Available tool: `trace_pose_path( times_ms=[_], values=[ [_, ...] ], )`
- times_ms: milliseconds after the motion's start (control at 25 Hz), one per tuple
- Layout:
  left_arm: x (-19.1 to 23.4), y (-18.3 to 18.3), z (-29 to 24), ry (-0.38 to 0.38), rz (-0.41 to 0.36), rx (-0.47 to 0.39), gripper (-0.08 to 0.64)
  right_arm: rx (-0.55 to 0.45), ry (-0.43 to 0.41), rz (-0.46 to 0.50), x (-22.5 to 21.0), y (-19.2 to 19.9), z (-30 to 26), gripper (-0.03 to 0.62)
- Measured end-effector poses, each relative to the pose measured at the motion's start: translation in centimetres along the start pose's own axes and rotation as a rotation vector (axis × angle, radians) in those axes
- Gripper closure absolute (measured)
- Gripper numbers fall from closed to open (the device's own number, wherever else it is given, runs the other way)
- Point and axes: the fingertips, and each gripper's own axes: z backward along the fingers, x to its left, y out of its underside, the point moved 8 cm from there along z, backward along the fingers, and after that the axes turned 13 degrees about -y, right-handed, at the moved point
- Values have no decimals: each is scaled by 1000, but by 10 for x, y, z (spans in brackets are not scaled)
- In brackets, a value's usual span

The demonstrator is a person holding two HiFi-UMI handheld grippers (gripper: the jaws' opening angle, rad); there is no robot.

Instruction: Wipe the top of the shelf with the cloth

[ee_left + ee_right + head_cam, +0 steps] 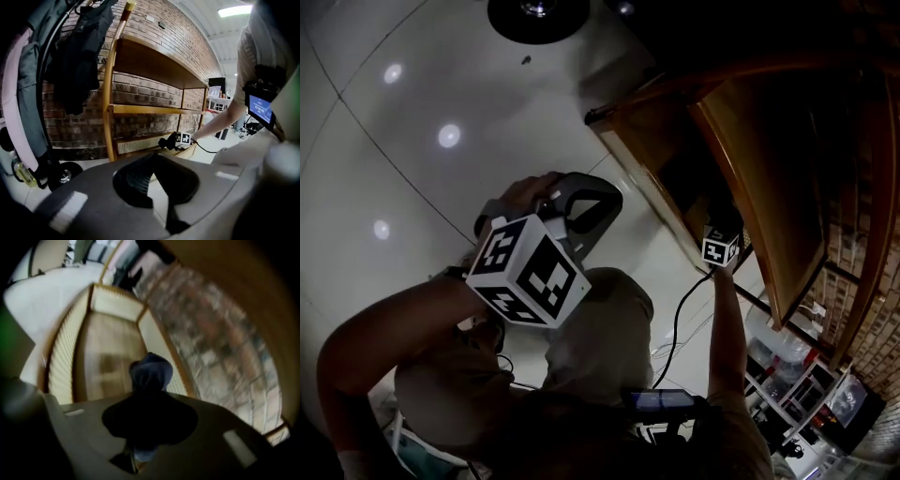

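Observation:
A wooden shelf unit (149, 62) stands against a brick wall; in the head view its top board (766, 178) is at the right. My right gripper (719, 246) reaches in low at the unit's bottom level. It is shut on a dark blue cloth (151, 373) bunched at its jaws, hanging over the bottom tray (111, 357) with cane sides. From the left gripper view the right gripper (169, 141) shows by the lowest shelf. My left gripper (581, 208) is held near the person's chest, away from the shelf. Its jaws are shut on nothing.
Dark jackets (82, 51) hang on a rack left of the shelf, over a wheeled base (63, 176) and a bottle (22, 172). A cable (679, 319) runs from the right gripper. A cart with containers (806, 394) stands at the lower right on the white tiled floor (441, 112).

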Motion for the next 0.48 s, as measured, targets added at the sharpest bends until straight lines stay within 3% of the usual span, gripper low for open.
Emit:
trace_pose_path(
  times_ms=[240,360,480],
  values=[
    [24,-23,52,-41,124,-25,565,-106,-22,200,55,-67,56,520],
    [17,-41,82,-54,193,-2,565,-131,-117,217,88,-81,109,520],
    [0,-68,120,-73,213,31,565,-154,-250,165,112,-90,179,520]
  ],
)
